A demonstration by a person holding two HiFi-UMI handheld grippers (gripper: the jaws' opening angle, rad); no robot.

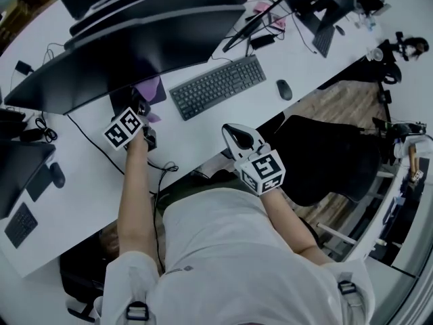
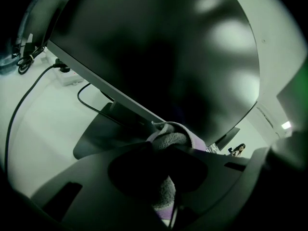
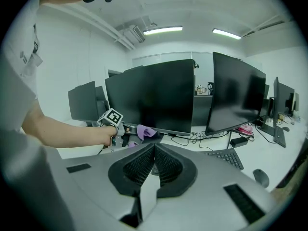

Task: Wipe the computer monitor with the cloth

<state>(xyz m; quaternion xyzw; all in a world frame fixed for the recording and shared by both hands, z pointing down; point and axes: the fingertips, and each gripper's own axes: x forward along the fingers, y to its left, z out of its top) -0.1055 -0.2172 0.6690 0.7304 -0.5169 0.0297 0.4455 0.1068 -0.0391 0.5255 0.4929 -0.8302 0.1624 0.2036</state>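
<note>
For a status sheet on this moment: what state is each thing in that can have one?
Monitor: screen dark, upright on its stand.
Cloth: bunched, clamped, up at the screen's lower edge.
Left gripper: fingers shut on the cloth.
Right gripper: fingers shut, nothing between them.
Keyboard: flat on the desk, untouched.
Mouse: on the desk, untouched.
</note>
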